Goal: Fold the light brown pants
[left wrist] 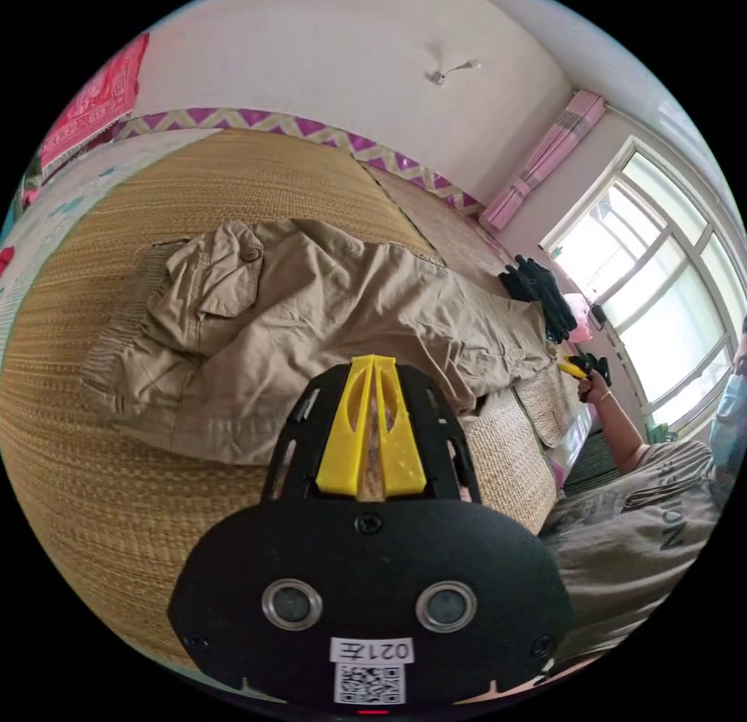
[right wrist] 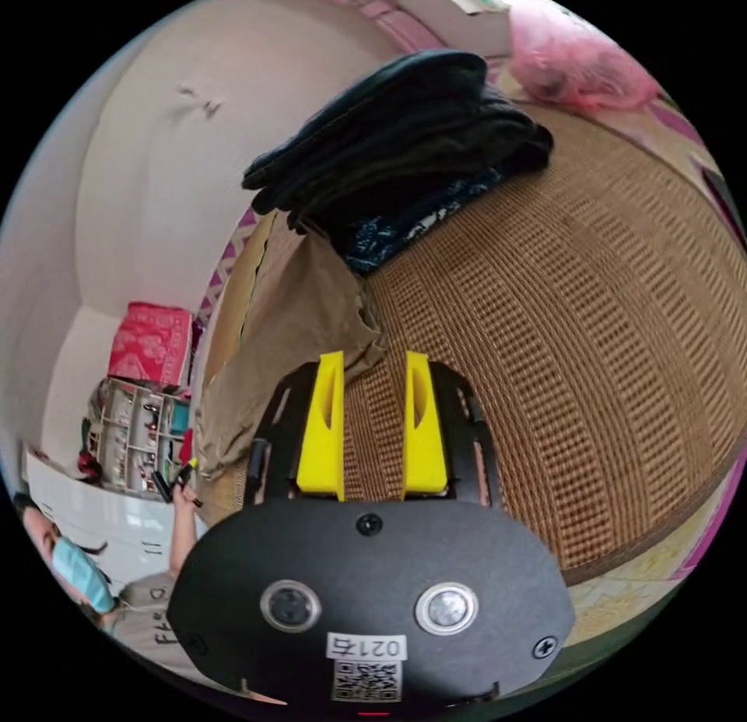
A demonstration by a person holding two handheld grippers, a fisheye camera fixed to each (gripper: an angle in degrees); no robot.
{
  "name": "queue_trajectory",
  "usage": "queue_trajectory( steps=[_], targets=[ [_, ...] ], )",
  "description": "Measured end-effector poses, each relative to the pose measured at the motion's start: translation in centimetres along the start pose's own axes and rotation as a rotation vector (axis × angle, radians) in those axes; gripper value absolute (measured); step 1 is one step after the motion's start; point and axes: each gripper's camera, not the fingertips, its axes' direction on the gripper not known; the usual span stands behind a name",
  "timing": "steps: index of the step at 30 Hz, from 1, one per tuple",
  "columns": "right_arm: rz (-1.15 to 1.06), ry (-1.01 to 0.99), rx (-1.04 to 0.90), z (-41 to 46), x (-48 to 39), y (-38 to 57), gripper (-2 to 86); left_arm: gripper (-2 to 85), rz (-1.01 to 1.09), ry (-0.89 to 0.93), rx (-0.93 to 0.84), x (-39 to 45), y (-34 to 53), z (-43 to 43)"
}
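Two grippers work the light brown pants (left wrist: 327, 317) spread on the woven mat (left wrist: 101, 473): left gripper (left wrist: 373, 372) clamped on fabric, right gripper (right wrist: 373, 376) apart beside the hem, which it should pinch squarely.

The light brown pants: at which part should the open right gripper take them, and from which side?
Probably the leg hem of the light brown pants. It lies loose on the woven mat, just ahead of the right gripper, so come straight forward, low along the mat, staying clear of the dark clothes pile beyond.
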Motion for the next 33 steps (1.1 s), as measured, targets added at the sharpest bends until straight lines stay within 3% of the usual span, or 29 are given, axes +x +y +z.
queue_trajectory(
  steps=[4,11,14,19,23,27,30,33],
  targets=[
    [0.054,-0.081,0.037,0.2,-0.5,-2.4,11.9,-1.0,-0.063,0.084,0.048,-1.0,3.5,-3.0],
    [0.168,-0.223,-0.030,1.2,-1.0,-7.8,3.7,-1.0,-0.134,0.187,0.131,-3.4,9.7,-9.8],
    [0.192,-0.281,0.026,-1.1,-3.4,-9.2,1.9,-0.9,-0.132,0.210,0.162,-4.1,11.7,-13.1],
    [-0.128,-0.215,0.109,-7.2,-20.1,-11.9,1.1,-0.9,-0.113,0.234,0.217,-5.5,14.7,-18.2],
    [-0.511,-0.179,0.092,-8.5,-41.3,-11.6,0.9,-1.0,-0.094,0.220,0.213,-6.8,17.1,-20.1],
    [-0.879,-0.100,-0.064,-0.7,-61.5,-4.9,0.8,-1.0,-0.112,0.269,0.207,-8.6,19.8,-20.1],
    [-1.052,-0.034,-0.163,8.3,-70.4,2.0,0.8,-1.0,-0.138,0.312,0.255,-9.8,21.7,-21.1],
    [-1.143,0.097,-0.267,18.9,-74.0,8.2,0.8,-0.9,-0.169,0.323,0.316,-10.6,23.2,-23.2]
  ],
)
